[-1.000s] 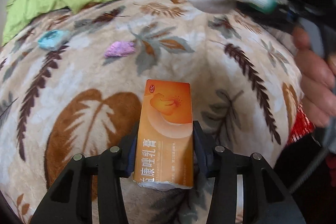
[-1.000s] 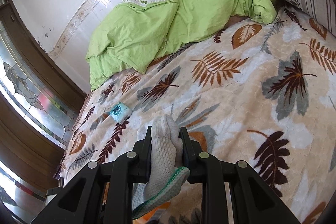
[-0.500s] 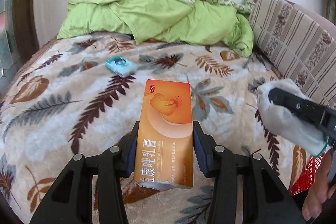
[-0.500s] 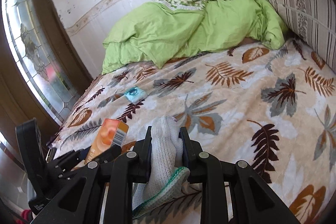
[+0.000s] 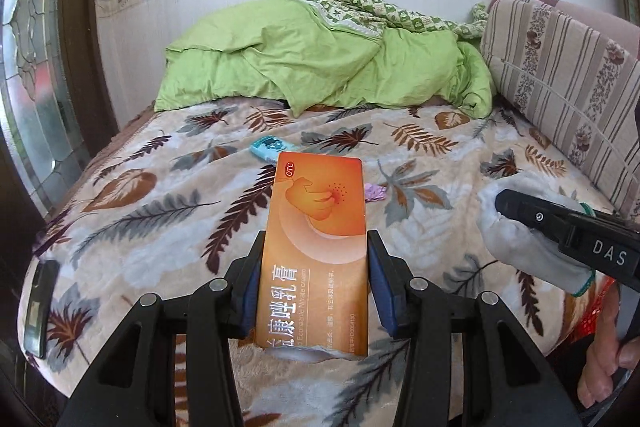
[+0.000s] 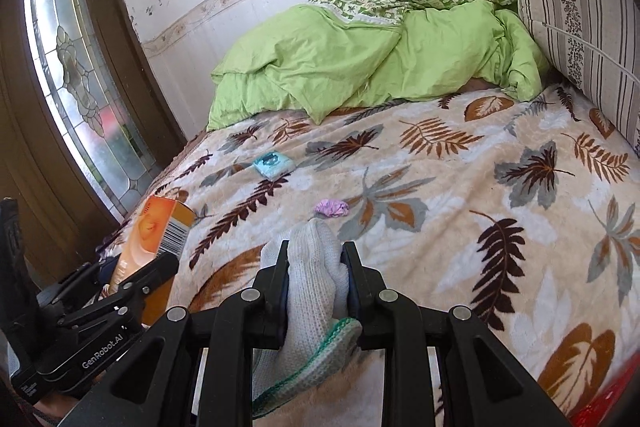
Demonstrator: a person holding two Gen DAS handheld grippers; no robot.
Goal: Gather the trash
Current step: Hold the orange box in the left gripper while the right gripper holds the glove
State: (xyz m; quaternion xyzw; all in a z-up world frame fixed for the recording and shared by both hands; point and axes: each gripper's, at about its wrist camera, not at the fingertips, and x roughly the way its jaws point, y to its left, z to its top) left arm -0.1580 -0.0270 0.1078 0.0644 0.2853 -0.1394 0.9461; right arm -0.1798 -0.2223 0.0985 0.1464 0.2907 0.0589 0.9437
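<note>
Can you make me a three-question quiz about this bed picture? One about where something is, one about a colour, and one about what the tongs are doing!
1. Where is the small purple wrapper?
A. On the leaf-pattern blanket
B. On the striped cushion
C. Inside the orange box

2. What colour is the bunched-up duvet at the far end of the bed?
A. Red
B. Green
C. Black

3. What is the right tongs doing?
A. Hanging open and empty
B. Pinching the blue packet
C. Shut on a white knitted glove

Answers:
1 A: the wrapper lies on the blanket, nearer than the blue packet.
2 B: the duvet is bright green.
3 C: the glove is squeezed between the pads, while the left tongs grips the orange box.
</note>
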